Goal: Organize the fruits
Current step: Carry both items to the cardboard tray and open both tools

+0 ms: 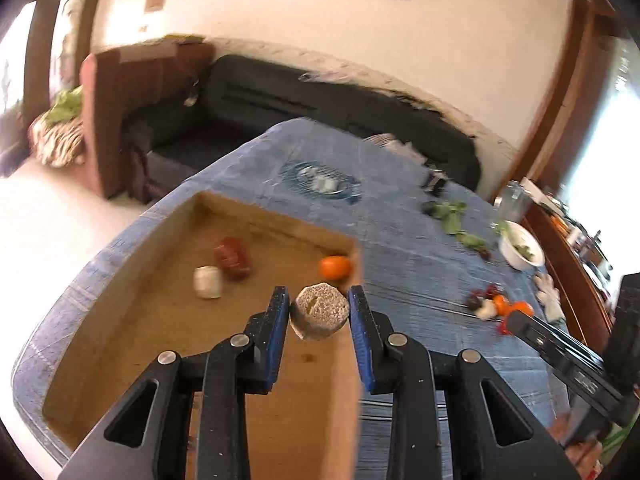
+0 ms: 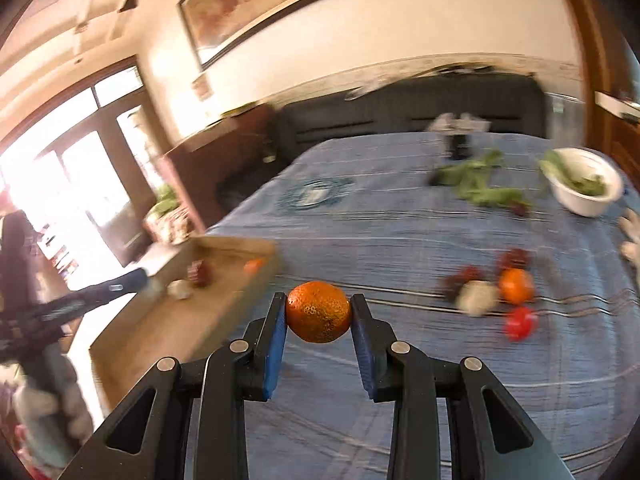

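Observation:
My left gripper [image 1: 319,308] is shut on a pale speckled round fruit [image 1: 320,314] and holds it above the open cardboard box [image 1: 280,224]. In the box lie a dark red fruit [image 1: 233,258], a white fruit [image 1: 208,282] and an orange [image 1: 336,267] in the far right corner. My right gripper [image 2: 319,312] is shut on an orange [image 2: 319,312] above the blue cloth, right of the box [image 2: 224,304]. A cluster of loose fruits [image 2: 496,288] lies on the cloth to the right, with an orange one [image 2: 515,286] and a red one [image 2: 520,322].
A white bowl [image 2: 586,186] with greens stands at the far right, with loose green leaves [image 2: 480,184] beside it. A glass dish [image 2: 314,194] sits mid-table. A dark sofa [image 1: 304,96] lies behind the table. The right gripper [image 1: 520,320] shows near the fruit cluster.

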### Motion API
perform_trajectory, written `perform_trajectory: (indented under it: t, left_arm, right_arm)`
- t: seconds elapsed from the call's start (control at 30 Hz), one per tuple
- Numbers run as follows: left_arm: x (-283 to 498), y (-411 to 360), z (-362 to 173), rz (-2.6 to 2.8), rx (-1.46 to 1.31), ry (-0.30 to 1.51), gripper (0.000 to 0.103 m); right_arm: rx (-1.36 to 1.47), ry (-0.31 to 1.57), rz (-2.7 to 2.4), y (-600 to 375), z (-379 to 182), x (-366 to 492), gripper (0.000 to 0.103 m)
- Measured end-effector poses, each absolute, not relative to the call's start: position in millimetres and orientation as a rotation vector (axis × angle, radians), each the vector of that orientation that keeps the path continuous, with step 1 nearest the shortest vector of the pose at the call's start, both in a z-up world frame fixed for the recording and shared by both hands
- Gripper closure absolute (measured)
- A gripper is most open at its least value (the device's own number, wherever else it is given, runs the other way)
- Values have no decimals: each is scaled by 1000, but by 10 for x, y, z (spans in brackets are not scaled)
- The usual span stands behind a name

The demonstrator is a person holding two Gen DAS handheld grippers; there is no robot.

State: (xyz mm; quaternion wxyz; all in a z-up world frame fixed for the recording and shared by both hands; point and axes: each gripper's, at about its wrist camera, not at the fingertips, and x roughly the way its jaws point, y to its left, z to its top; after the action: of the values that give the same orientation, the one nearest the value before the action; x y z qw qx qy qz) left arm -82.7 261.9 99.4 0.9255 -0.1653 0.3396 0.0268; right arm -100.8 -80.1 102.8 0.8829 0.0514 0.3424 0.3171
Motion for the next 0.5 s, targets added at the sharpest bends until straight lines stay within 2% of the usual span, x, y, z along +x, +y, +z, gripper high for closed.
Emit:
perform_trajectory:
  t: [0.33,0.5]
  left_arm:
    - [-420,3336,441,151,-450,970,74]
    - [-402,3431,397,186,-454,997,73]
  right_arm:
    - [-60,834,824,587,744,-1039,68]
    - [-150,888,827,1011,468,-940,68]
